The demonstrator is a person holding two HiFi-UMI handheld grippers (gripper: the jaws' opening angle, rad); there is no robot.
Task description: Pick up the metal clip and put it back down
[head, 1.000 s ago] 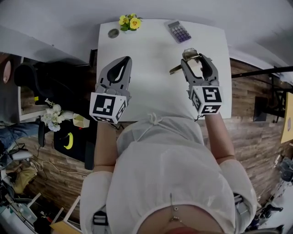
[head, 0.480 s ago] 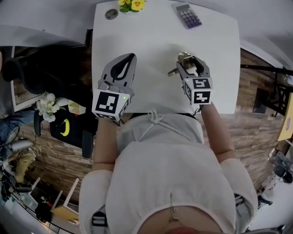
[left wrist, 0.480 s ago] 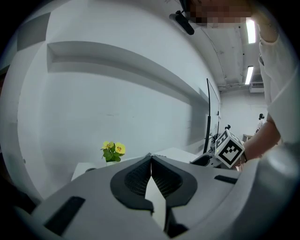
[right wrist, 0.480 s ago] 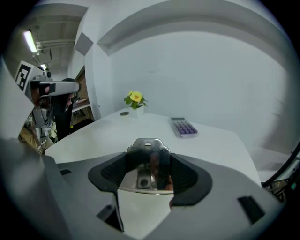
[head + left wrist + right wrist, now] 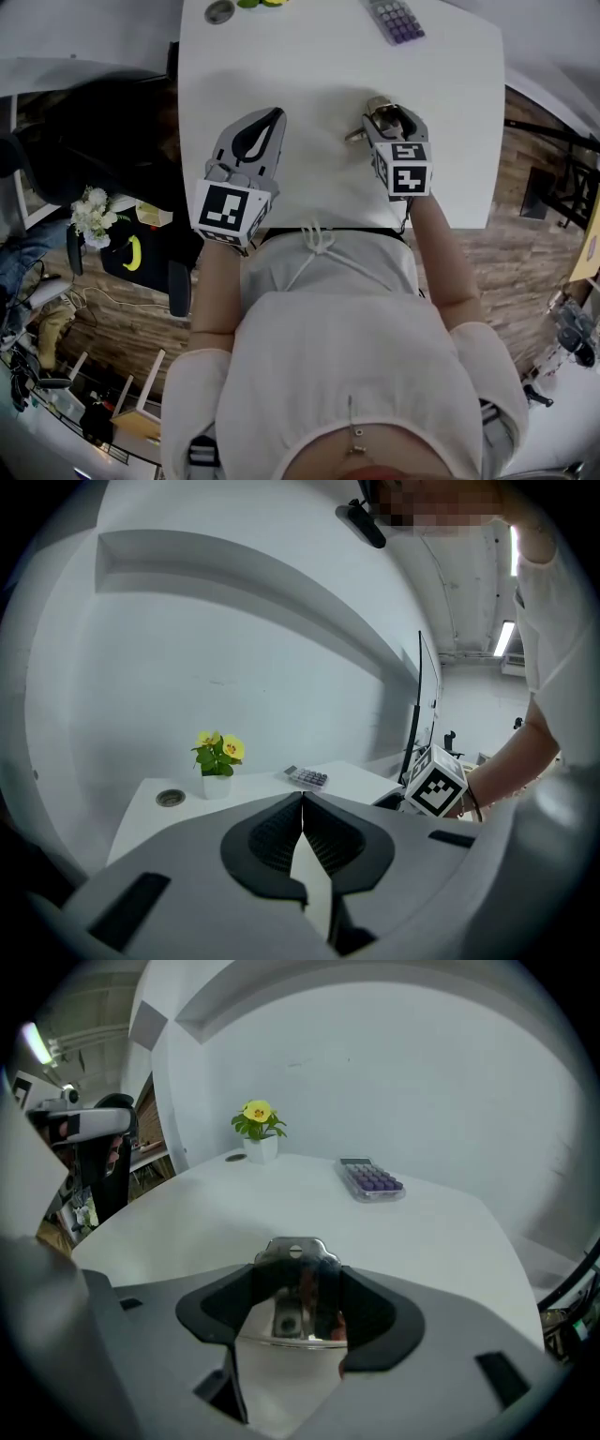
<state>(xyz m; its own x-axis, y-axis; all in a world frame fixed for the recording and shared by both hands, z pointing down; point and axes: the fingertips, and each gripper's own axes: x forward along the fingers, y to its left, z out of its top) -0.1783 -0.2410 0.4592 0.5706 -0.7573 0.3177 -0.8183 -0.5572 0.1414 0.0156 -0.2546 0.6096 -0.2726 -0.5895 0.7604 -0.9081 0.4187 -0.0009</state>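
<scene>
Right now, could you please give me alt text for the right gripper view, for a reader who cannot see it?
The right gripper has its jaws closed on a shiny metal clip over a white table. Farther back on the table are a calculator and a potted yellow flower.

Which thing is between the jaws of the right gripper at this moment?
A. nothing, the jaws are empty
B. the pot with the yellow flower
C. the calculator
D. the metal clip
D. In the right gripper view the shiny metal clip sits between the two pads of the right gripper, while the calculator and the flower pot stand farther back on the white table.
</scene>
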